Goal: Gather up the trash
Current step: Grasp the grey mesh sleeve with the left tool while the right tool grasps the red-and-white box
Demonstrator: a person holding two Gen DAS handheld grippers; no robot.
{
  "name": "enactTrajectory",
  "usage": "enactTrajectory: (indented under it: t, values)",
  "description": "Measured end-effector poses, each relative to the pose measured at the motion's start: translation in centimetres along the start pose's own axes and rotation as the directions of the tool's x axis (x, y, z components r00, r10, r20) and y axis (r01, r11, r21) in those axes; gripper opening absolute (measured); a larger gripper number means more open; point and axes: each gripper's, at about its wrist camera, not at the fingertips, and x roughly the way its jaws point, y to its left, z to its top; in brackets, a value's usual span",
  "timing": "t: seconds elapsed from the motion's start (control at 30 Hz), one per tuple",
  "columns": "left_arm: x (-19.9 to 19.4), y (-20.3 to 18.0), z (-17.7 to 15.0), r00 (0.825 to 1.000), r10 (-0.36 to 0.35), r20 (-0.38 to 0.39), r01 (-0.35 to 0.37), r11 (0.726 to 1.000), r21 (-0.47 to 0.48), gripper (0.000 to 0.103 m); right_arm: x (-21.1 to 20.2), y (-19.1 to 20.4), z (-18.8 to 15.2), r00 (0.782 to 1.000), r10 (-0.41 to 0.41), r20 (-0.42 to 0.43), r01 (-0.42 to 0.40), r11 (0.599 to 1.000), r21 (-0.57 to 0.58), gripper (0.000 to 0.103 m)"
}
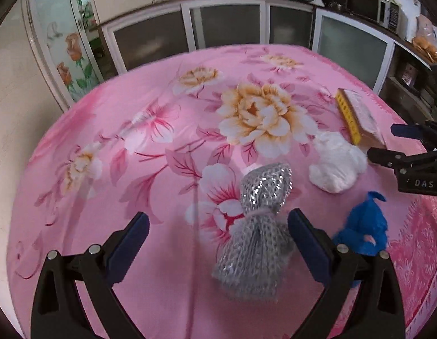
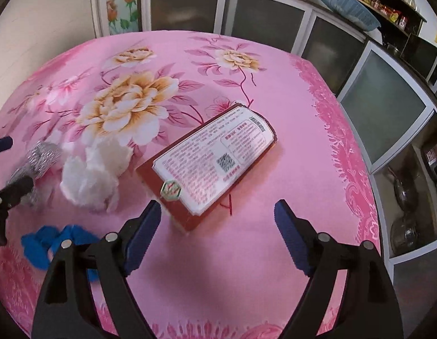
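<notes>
Between your left gripper's [image 1: 218, 234] wide-spread fingers lies the silver mesh wrapper [image 1: 259, 234], pinched at its waist; it sits closer to the right-hand finger, almost touching that pad, with bare cloth toward the other. Nothing is clamped. Just outside that right-hand finger you have the blue crumpled scrap [image 1: 362, 231], and farther ahead and to the right the white crumpled tissue [image 1: 337, 163], apart from the mesh. Beyond the tissue the flat red packet [image 1: 356, 115] rests tilted, its yellow edge showing. Left of the mesh the pink floral cloth [image 1: 119, 141] runs bare all the way to its curved rim.

Your right gripper [image 2: 218, 237] is also spread wide and holds nothing. The red packet [image 2: 215, 163] lies diagonally just ahead of the fingers, its near corner close to the left-hand pad, printed white label up. Open cloth lies to the packet's right up to the table edge [image 2: 345, 152], where the glass-fronted cabinets [image 2: 382, 107] stand close. On the left you see the tissue [image 2: 91, 172], the blue scrap [image 2: 49, 243] partly behind your finger, and the mesh wrapper [image 2: 37, 161] under the other gripper's tip.
</notes>
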Motion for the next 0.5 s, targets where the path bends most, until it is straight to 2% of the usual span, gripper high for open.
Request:
enactTrajectory:
  t: [0.03, 0.07, 0.13, 0.17, 0.2, 0.23, 0.27, 0.33, 0.4, 0.5]
  values:
    - [0.5, 0.1, 0.2, 1.0, -0.015, -0.005, 0.015, 1.0, -0.012, 0.095, 0.3, 0.0, 0.2, 1.0, 0.012, -0.009, -0.012, 1.0, 0.008, 0.074]
    - [0.8, 0.1, 0.3, 1.0, -0.022, -0.007, 0.022, 1.0, -0.02, 0.094, 0.7, -0.1, 0.3, 0.999, 0.027, -0.022, -0.026, 0.999, 0.019, 0.065]
    - [1.4, 0.5, 0.5, 0.999, -0.044, -0.007, 0.043, 0.998, -0.051, 0.086, 0.9, -0.2, 0.3, 0.998, 0.049, -0.043, -0.048, 0.998, 0.041, 0.049]
    - [1.5, 0.6, 0.5, 0.998, -0.065, -0.006, 0.064, 0.996, -0.065, 0.073, 1.1, -0.3, 0.3, 0.997, 0.059, -0.054, -0.056, 0.997, 0.053, 0.036]
    - [1.6, 0.7, 0.6, 0.997, -0.078, -0.008, 0.078, 0.995, -0.069, 0.057, 1.2, -0.5, 0.2, 0.996, 0.061, -0.059, -0.057, 0.996, 0.07, 0.032]
    - [1.7, 0.6, 0.6, 0.997, -0.075, -0.005, 0.074, 0.995, -0.063, 0.047, 1.2, -0.7, 0.2, 0.996, 0.066, -0.055, -0.061, 0.995, 0.083, 0.032]
    - [1.7, 0.4, 0.6, 0.998, -0.062, -0.003, 0.062, 0.997, -0.042, 0.023, 1.2, -0.8, 0.1, 0.996, 0.069, -0.051, -0.064, 0.994, 0.09, 0.029]
    - [2.0, 0.5, 0.6, 0.998, -0.066, -0.005, 0.066, 0.997, -0.037, 0.02, 0.9, -1.0, 0.0, 0.996, 0.074, -0.04, -0.069, 0.993, 0.099, 0.025]
    - [1.8, 0.7, 0.5, 0.996, -0.086, 0.006, 0.086, 0.995, -0.055, 0.019, 0.2, -1.3, -0.3, 0.997, 0.075, -0.015, -0.073, 0.991, 0.11, 0.015]
    - [1.0, 0.8, 0.3, 0.995, -0.095, 0.03, 0.097, 0.994, -0.059, 0.018, -0.8, -1.6, -0.6, 0.997, 0.08, -0.001, -0.079, 0.991, 0.108, 0.01]
